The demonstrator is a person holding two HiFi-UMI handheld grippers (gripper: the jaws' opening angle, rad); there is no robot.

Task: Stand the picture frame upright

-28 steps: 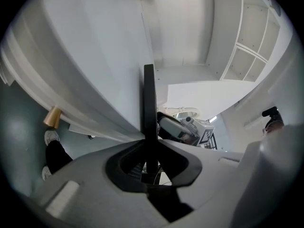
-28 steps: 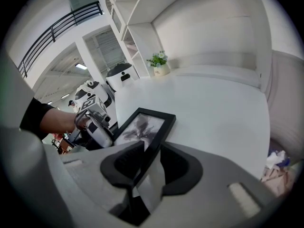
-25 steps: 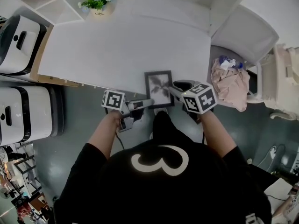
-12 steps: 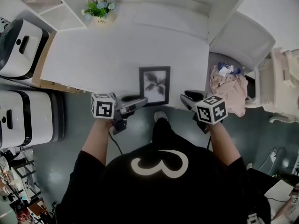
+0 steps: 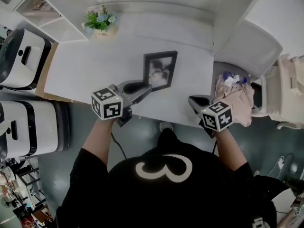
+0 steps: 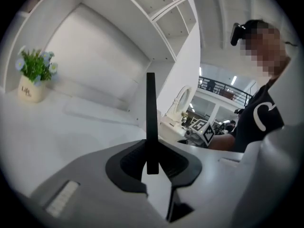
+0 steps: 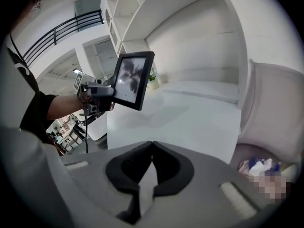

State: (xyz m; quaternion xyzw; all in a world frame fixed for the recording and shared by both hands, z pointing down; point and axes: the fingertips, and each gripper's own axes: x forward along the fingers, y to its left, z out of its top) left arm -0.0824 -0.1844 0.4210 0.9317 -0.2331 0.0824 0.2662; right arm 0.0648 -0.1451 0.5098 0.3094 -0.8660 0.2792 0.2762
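White flat-topped table [image 5: 95,65], bare except for a small white pot of green and pale-blue flowers [image 5: 99,22] at its far edge. White open shelving [image 5: 52,4] sits behind the pot and white-and-black appliances [image 5: 21,51] to its left. A pale cushioned chair [image 5: 247,37] and crumpled beige cloth [image 5: 232,87] are well to the pot's right. The black rectangular picture frame with a grey leaf print [image 5: 160,70] is right of the pot and nearer the person, clamped by one edge in the left tongs [image 5: 142,90]. The right tongs [image 5: 195,101] are further right, jaws just closed together on nothing. The left gripper view gives the frame only as a thin black strip, edge-on between the jaws. The right gripper view alone shows it upright and apparently lifted off the table, its shadow below.
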